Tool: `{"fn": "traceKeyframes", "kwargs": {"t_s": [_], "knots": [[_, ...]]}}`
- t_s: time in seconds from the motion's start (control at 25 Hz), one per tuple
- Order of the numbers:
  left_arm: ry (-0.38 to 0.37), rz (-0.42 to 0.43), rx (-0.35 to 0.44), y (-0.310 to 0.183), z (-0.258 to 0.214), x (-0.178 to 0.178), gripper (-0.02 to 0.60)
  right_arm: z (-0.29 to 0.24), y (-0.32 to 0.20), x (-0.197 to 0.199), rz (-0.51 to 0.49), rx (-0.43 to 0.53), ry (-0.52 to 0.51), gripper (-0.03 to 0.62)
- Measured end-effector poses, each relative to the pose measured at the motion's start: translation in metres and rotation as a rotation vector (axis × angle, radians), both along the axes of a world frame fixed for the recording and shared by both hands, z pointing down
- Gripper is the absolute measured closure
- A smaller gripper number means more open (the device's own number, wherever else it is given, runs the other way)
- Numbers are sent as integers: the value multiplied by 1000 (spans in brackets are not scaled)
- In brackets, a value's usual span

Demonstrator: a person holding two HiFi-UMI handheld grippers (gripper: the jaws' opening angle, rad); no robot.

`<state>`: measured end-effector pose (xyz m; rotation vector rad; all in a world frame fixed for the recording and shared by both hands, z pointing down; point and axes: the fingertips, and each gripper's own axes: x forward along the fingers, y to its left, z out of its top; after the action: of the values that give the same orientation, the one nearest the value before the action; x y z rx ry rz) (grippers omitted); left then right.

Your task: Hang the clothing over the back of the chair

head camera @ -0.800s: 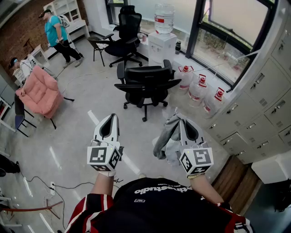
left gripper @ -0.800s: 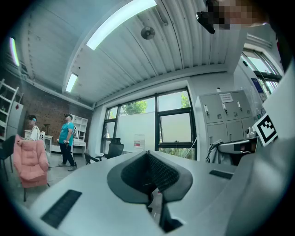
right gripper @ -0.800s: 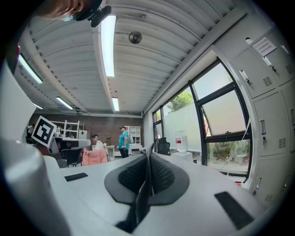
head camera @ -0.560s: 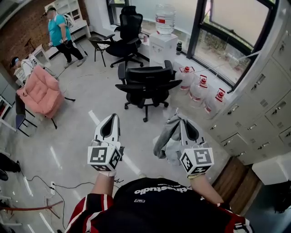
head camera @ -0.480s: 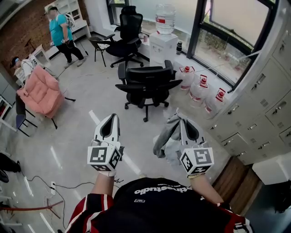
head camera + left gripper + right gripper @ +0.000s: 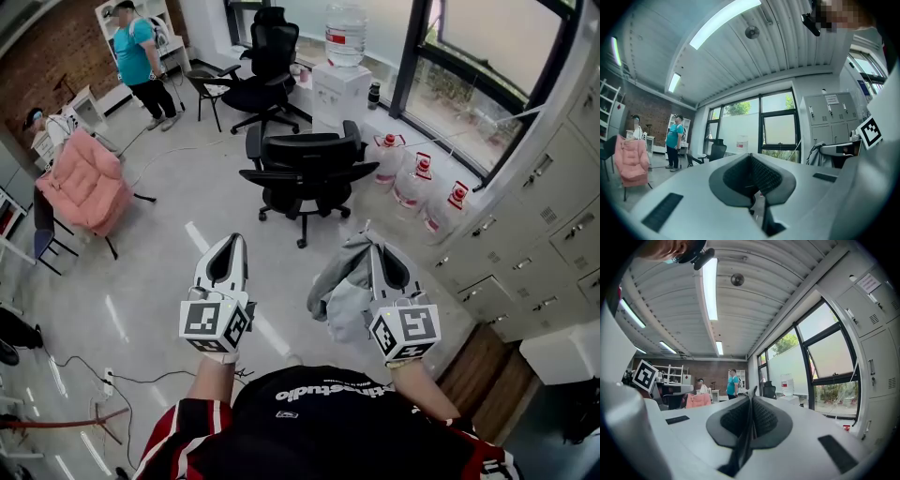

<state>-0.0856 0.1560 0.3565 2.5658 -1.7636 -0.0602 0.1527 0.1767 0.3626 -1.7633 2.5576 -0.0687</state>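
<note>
Your right hand-held gripper (image 6: 377,246) pinches an edge of the grey clothing (image 6: 339,281), soft, light cloth drooping just below it, a second edge free for your left hand-held gripper (image 6: 230,240), pressed together empty, chair (image 6: 305,161) well ahead.

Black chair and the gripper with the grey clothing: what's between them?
Just bare floor, in the head view, between the black chair and the right gripper holding the grey clothing.
</note>
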Motion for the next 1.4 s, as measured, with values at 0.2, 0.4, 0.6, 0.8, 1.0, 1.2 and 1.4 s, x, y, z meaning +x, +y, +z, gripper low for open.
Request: {"fn": "traceKeyframes", "kwargs": {"t_s": [0.2,0.4,0.6,0.8,1.0,1.2,1.4], "knots": [[-4,-3,-4,-2,0,9,557,2,-5,4,-18,-5,-11,577],[-9,-12,-11,1,0,19,557,6,-6,10,-41,-14,-11,577],[-21,-32,-19,5,3,29,557,15,-7,20,-66,-31,-12,577],[-33,-48,-14,8,1,42,557,16,-9,30,-88,-30,-22,577],[-35,-59,-17,12,5,55,557,21,-9,40,-107,-31,-26,577],[-37,-79,-21,9,12,55,557,27,-17,39,-125,-39,-23,577],[-25,-91,-18,-5,17,52,558,31,-31,38,-130,-45,-22,577]]}}
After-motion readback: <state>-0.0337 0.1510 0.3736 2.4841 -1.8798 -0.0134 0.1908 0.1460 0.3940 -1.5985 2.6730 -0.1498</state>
